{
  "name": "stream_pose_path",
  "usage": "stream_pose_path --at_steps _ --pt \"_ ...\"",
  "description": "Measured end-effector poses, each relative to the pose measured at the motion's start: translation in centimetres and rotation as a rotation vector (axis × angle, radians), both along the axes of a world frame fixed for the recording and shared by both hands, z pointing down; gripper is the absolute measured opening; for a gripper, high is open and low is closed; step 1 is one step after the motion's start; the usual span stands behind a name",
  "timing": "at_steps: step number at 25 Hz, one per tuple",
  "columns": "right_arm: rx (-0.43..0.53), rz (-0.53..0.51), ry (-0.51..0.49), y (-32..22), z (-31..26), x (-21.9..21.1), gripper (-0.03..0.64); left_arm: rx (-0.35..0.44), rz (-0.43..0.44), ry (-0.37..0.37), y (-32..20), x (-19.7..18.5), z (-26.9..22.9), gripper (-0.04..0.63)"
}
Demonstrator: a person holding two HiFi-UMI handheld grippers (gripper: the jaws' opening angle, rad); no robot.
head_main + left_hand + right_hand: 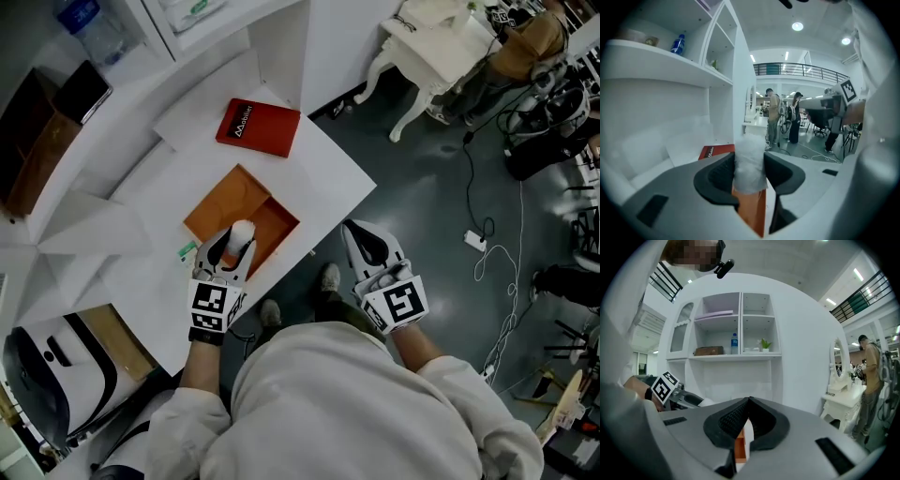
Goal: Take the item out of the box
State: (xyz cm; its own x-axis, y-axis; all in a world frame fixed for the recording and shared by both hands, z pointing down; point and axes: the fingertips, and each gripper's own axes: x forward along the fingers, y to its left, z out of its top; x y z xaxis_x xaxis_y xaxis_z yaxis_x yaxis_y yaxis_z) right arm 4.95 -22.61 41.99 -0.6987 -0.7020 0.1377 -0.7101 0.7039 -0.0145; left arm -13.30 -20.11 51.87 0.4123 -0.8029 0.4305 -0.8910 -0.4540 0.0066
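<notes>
An open orange box (217,208) sits on the white table (309,178). My left gripper (234,244) hovers over the box's near corner, shut on a white wrapped item (243,230). In the left gripper view the fuzzy white item (750,161) is pinched between the dark pads, above the orange box wall (752,211). My right gripper (366,246) hangs off the table's right edge above the floor, its jaws closed with nothing held. In the right gripper view its pads (736,418) meet at the tip, with the orange box (740,446) showing below them.
A red flat box (258,127) lies beyond the orange one. White paper sheets (89,230) lie to the left. A white and black device (56,375) rests at the near left. Shelves hold a bottle (94,28) and a brown case (37,131). Cables (497,262) trail over the floor.
</notes>
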Motion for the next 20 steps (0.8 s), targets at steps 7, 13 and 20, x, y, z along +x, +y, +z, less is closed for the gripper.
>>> stream_pose_path --at_steps 7,13,20 --pt "0.025 -0.042 -0.026 1.3 -1.4 -2.4 0.023 0.119 0.005 0.043 2.2 0.0 -5.8 0.192" --pt "0.039 -0.073 -0.027 2.2 -1.9 -3.8 0.023 0.209 -0.015 0.079 4.0 -0.4 -9.6 0.192" --pt "0.060 -0.111 -0.022 3.1 -2.7 -5.0 0.023 0.287 -0.071 0.121 5.6 -1.6 -13.3 0.191"
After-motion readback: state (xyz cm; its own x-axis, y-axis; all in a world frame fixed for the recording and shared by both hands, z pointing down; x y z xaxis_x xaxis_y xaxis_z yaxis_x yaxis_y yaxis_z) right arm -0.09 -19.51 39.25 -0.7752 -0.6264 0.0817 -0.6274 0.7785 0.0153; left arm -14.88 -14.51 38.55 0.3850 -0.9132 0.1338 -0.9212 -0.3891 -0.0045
